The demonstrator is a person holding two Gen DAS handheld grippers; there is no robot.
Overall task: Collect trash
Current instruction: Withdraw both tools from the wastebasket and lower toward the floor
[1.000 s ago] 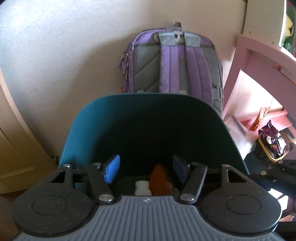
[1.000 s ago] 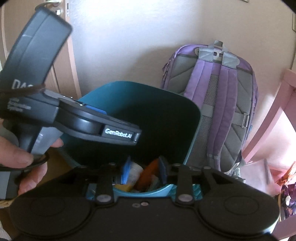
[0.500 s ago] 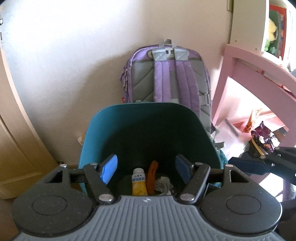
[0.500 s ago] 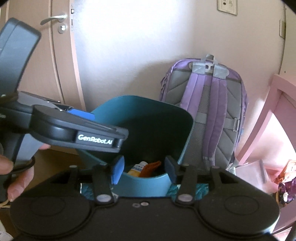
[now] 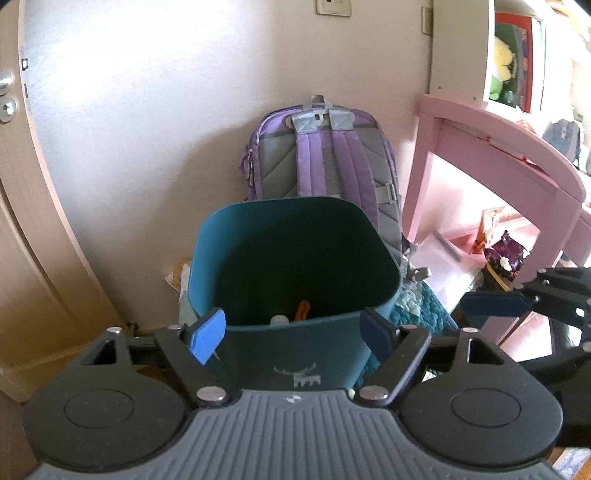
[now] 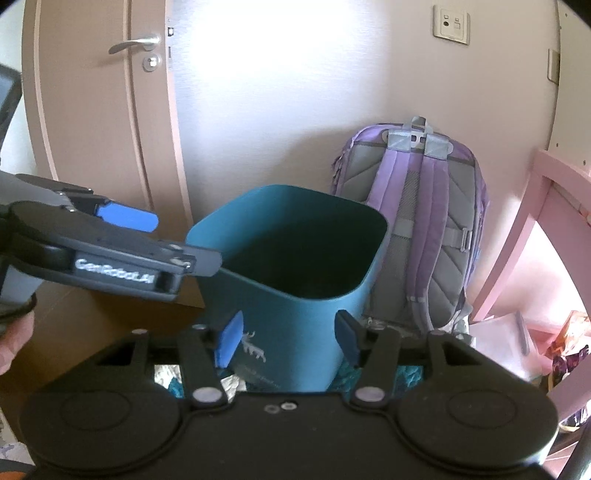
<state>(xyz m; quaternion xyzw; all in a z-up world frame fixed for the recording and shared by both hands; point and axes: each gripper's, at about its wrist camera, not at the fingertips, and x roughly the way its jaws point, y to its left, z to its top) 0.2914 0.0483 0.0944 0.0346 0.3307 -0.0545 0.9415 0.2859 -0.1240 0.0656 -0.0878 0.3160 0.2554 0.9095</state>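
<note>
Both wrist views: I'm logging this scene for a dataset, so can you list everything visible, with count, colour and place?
bin: one, teal, on the floor before the wall, a pale animal print on its near side
trash in bin: at least an orange piece and a white cap, at the bottom; the rest is hidden
backpack: one, purple and grey, upright against the wall behind the bin
desk: one, pink, right of the backpack
door: one, beige, silver handle, left of the bin
wall socket: one, cream, high on the wall
rug: one, teal, shaggy, under the bin
left hand-held gripper: blue pads, open, empty
right hand-held gripper: blue pads, open, empty
</note>
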